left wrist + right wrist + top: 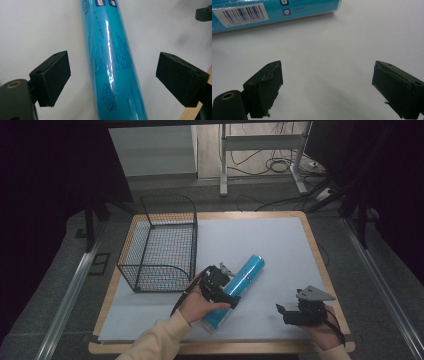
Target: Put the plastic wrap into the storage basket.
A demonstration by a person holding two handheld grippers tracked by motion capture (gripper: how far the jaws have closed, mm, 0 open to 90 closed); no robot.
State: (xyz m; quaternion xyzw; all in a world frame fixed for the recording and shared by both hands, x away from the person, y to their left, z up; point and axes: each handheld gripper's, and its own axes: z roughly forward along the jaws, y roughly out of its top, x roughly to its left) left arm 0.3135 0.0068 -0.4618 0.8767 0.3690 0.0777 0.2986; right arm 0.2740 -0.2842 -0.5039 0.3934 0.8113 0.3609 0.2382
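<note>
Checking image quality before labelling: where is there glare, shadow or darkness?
Left gripper view: a bright glare streak runs along the blue roll. Right gripper view: soft shadow on the white mat between the jaws; barcode readable. High view: dim, with dark surroundings.

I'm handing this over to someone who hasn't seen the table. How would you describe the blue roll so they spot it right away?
Start at the white mat covering the wooden table, with the black wire basket on its left part. Just right of that basket, toward the near edge, a long shiny blue roll lies flat and diagonal, straddled by the open left gripper. It is the one coloured thing there, with a barcode label.
</note>
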